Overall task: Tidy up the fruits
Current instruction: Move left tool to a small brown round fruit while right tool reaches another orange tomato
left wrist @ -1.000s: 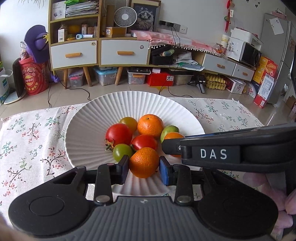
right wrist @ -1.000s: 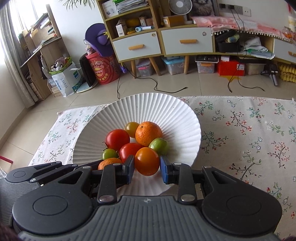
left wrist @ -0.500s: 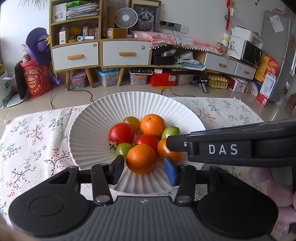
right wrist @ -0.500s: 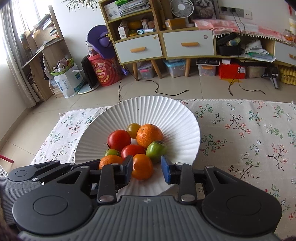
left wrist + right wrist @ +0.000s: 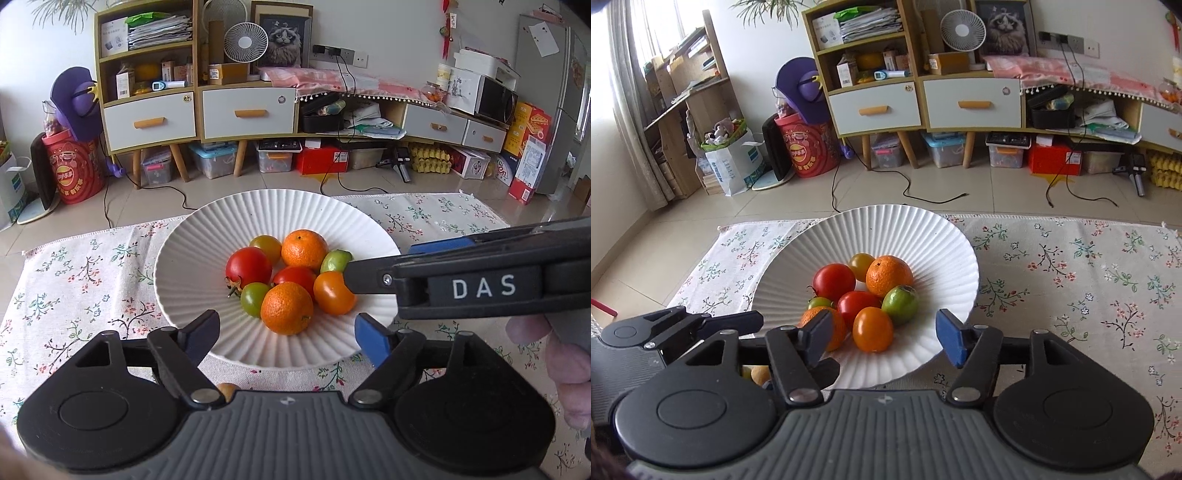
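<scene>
Our right tool [image 5: 882, 334] gapes wide and empty, the orange tomato [image 5: 872, 329] lying seemingly just ahead between its jaws.

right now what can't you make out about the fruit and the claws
- Left wrist view: the right claw covers part of the smooth orange fruit and the green fruit.
- Right wrist view: a finger of the right claw hides most of the near mandarin.
- Right wrist view: small yellowish items under the claw linkage are too hidden to identify.
</scene>
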`<state>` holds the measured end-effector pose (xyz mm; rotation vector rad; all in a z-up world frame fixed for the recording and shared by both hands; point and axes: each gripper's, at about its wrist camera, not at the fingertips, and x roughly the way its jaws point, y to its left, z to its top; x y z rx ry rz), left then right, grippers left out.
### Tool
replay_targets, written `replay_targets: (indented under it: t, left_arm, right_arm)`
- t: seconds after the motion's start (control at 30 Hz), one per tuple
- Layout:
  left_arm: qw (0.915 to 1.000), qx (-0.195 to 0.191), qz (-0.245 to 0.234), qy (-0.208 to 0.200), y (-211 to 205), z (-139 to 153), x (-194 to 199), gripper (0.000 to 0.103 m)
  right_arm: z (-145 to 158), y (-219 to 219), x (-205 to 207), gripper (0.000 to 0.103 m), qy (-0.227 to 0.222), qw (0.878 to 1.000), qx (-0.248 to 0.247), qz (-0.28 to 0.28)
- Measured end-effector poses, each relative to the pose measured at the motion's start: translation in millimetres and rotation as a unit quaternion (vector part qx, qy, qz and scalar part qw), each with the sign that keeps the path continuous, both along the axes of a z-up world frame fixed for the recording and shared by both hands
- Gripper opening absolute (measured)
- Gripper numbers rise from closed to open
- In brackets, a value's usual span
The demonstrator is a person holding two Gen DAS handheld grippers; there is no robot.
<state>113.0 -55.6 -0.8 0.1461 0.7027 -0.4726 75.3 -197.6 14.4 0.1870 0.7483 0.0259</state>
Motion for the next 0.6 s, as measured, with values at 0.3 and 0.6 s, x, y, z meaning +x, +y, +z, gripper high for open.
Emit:
replay_targets:
  t: [0.3, 0.6]
  left_arm:
    - [0.9999, 0.009, 0.001, -0.005, 9.2, 7.3, -11.1, 0.092]
    - [0.9999, 0.015, 0.003, -0.003, 18.9, 8.3, -21.6, 0.097]
  right_arm:
    - [6.1, -0.6, -16.9, 0.077, -0.008, 1.000, -0.019, 0.013]
    - [4.7, 4.6, -28.0, 0.092, -0.010, 0.999, -0.033, 0.025]
